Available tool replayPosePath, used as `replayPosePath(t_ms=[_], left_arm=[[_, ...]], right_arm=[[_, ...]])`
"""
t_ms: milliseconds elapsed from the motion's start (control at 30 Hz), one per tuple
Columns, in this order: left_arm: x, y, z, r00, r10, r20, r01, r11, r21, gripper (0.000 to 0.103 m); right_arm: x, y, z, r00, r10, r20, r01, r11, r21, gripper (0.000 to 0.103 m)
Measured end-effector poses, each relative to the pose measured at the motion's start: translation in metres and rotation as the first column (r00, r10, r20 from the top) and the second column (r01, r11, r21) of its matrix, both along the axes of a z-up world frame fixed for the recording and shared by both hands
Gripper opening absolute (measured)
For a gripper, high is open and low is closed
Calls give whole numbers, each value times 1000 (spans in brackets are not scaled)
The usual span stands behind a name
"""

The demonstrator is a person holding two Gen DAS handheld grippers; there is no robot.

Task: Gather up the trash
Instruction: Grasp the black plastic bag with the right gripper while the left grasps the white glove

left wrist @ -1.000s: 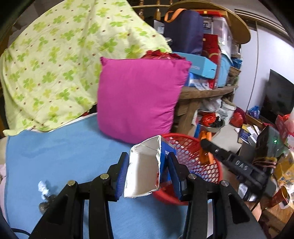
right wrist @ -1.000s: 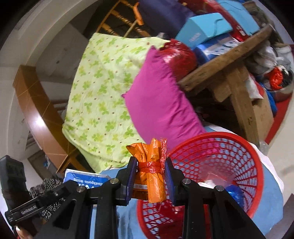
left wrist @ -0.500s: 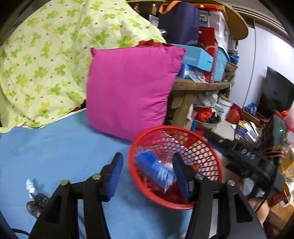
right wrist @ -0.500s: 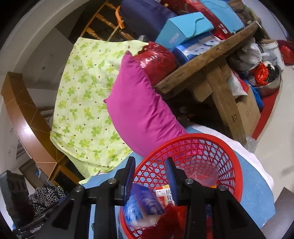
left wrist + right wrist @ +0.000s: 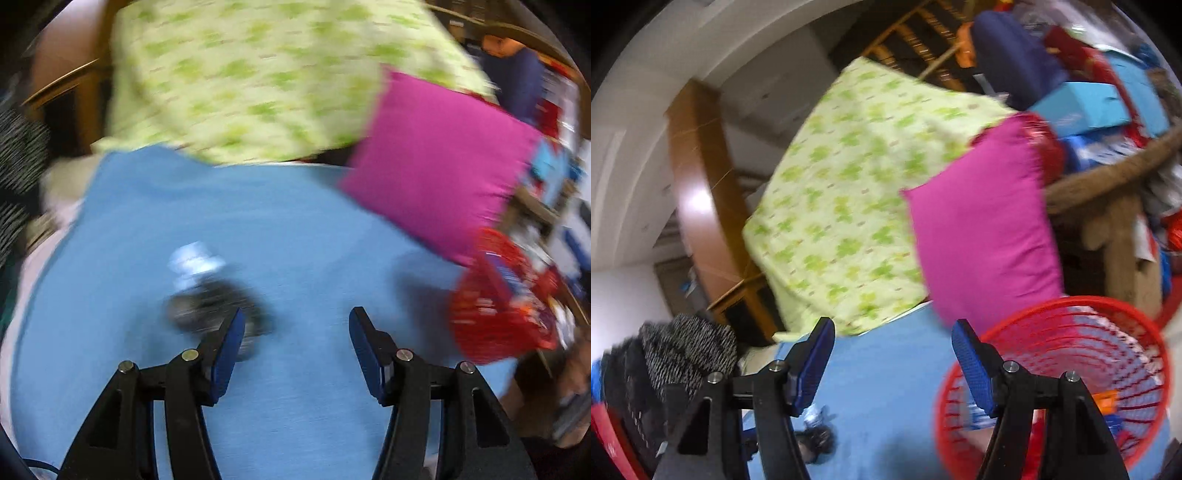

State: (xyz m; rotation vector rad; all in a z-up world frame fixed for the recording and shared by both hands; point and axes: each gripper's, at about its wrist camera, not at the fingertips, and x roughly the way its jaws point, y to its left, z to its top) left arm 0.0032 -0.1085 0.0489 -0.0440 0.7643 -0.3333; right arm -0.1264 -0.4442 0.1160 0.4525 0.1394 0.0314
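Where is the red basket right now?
The red basket sits on the blue cloth at the lower right of the right wrist view, just below the pink pillow; in the left view it is at the far right.

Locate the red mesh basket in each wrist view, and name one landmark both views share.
Left wrist: the red mesh basket sits at the right edge, blurred, below the pink pillow.
Right wrist: the red mesh basket fills the lower right, behind the right gripper's right finger.
Shared landmark: the pink pillow, leaning just above the basket in both.
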Motion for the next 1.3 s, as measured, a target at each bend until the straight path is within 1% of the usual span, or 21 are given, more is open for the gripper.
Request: replayPosePath(t_ms=[67, 167, 267, 333, 400, 500, 567, 633, 667, 733, 767, 833, 867, 933, 967, 1033, 1133, 1200, 1267, 1300], left_arm=[[12, 38, -12, 993, 109, -45, -109, 994, -16, 60], [26, 73, -25, 976, 197, -97, -202, 979, -34, 60], [32, 88, -32, 968, 213, -130, -221, 974, -51, 60], [37, 91, -35, 965, 212, -153, -225, 972, -69, 60], [38, 96, -38, 963, 215, -166, -232, 968, -92, 60], [40, 107, -43, 953, 242, -181, -261, 961, -90, 60], [42, 115, -48, 947, 261, -188, -283, 954, -100, 60], [47, 121, -56, 934, 292, -207, -313, 946, -80, 60], [49, 124, -58, 930, 296, -218, -320, 943, -87, 60], [51, 128, -61, 928, 304, -217, -331, 938, -99, 60], [54, 132, -66, 916, 330, -228, -354, 932, -76, 60], [56, 138, -69, 905, 346, -246, -375, 924, -79, 60], [57, 141, -71, 903, 350, -249, -382, 919, -93, 60], [58, 145, -76, 890, 376, -256, -405, 912, -69, 60], [58, 146, -77, 888, 377, -263, -407, 911, -70, 60], [60, 150, -80, 888, 373, -269, -406, 910, -80, 60], [61, 152, -83, 886, 376, -272, -407, 911, -70, 60], [62, 151, -84, 885, 377, -273, -409, 910, -67, 60], [62, 151, -84, 887, 372, -274, -404, 912, -67, 60], [62, 151, -84, 889, 369, -271, -401, 914, -69, 60]], right_arm=[[14, 25, -3, 998, 56, -27, -56, 998, -31, 70], [38, 58, -12, 986, 137, -89, -141, 989, -36, 70], [66, 85, -29, 965, 182, -191, -189, 982, -18, 70], [88, 100, -44, 937, 220, -272, -223, 975, 19, 70], [102, 111, -59, 910, 266, -320, -257, 964, 69, 70], [124, 128, -78, 853, 336, -398, -309, 942, 134, 70], [135, 138, -90, 825, 374, -423, -337, 927, 164, 70], [144, 147, -100, 795, 402, -455, -358, 916, 182, 68], [148, 152, -106, 780, 422, -462, -372, 906, 200, 68], [156, 161, -113, 761, 443, -474, -387, 897, 216, 65], [160, 166, -117, 750, 450, -484, -393, 893, 221, 63], [167, 174, -124, 732, 480, -484, -414, 877, 244, 57], [171, 179, -126, 724, 493, -483, -426, 870, 249, 56], [179, 191, -133, 705, 502, -501, -439, 864, 247, 56], [184, 200, -136, 692, 511, -510, -448, 858, 250, 56], [192, 214, -141, 681, 519, -516, -465, 851, 244, 56], [204, 232, -149, 664, 521, -536, -486, 846, 221, 56], [213, 244, -156, 660, 495, -564, -490, 854, 177, 56], [219, 253, -163, 652, 484, -583, -502, 852, 147, 55], [221, 256, -167, 646, 480, -594, -509, 850, 133, 42]])
